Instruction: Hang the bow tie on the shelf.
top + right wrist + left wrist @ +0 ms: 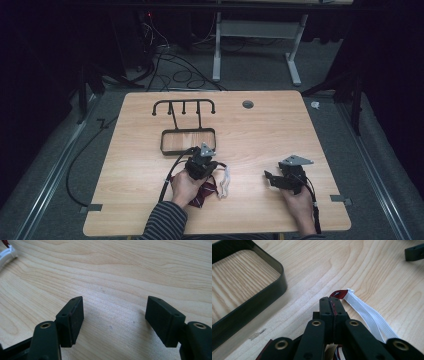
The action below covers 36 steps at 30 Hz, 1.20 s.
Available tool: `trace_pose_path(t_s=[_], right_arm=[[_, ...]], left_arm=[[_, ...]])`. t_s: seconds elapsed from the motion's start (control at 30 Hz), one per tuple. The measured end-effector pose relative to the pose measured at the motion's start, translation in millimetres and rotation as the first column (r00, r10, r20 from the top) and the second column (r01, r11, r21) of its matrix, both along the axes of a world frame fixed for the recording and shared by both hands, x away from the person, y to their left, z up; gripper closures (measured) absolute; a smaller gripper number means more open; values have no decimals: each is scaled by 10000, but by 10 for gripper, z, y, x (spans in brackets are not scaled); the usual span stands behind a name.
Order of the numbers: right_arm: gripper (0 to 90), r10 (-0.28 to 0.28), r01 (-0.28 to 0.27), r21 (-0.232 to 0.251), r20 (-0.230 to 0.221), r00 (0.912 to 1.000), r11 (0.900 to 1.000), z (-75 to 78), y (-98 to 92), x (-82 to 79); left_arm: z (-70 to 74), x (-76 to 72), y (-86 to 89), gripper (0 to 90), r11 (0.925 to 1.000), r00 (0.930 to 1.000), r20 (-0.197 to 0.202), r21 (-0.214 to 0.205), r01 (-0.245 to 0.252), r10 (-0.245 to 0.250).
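Observation:
A dark red striped tie (202,196) with a white elastic strap (225,181) lies at the table's near left, partly under the person's left hand. My left gripper (212,168) is shut on it. In the left gripper view the jaws (332,303) press together on a fold of the red cloth (339,293), and the white strap (365,312) trails off to the right. My right gripper (272,180) rests near the front right of the table. Its jaws (115,317) stand open over bare wood with nothing between them.
A black metal rack lies flat on the wooden table (260,130): its hooked bar (184,106) at the far side, its rectangular frame (188,141) (262,300) just beyond my left gripper. A round grommet (247,104) sits near the far edge. Cables cross the floor behind.

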State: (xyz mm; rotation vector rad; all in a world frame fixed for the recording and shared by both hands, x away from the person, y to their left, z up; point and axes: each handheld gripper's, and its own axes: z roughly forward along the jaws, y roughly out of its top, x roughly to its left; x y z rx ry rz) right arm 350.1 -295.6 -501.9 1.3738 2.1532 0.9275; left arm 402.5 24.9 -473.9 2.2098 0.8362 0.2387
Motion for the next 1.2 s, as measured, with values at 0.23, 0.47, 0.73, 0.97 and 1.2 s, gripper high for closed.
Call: trace_pose_path(t_s=[0.23, 0.47, 0.73, 0.97, 1.2], right_arm=[[325, -22, 22, 12, -28, 10000, 10000, 1, 0, -2], [325, -22, 22, -2, -26, 10000, 10000, 1, 2, -2], [325, -10, 10, -40, -8, 10000, 10000, 0, 3, -2], [326, -3, 3, -48, 7, 10000, 10000, 0, 3, -1], [326, 2, -2, -41, 7, 10000, 10000, 0, 2, -1]], left_arm=[[84, -37, 53, 898, 9998, 9996, 271, -191, -76, 81], [246, -107, 171, 898, 9984, 9971, 700, -499, -279, 313], [384, -155, 315, 899, 9957, 9937, 942, -758, -533, 603], [548, -184, 447, 899, 9926, 9860, 1367, -878, -842, 957], [676, -207, 574, 899, 9871, 9763, 1699, -1093, -1167, 1342]])
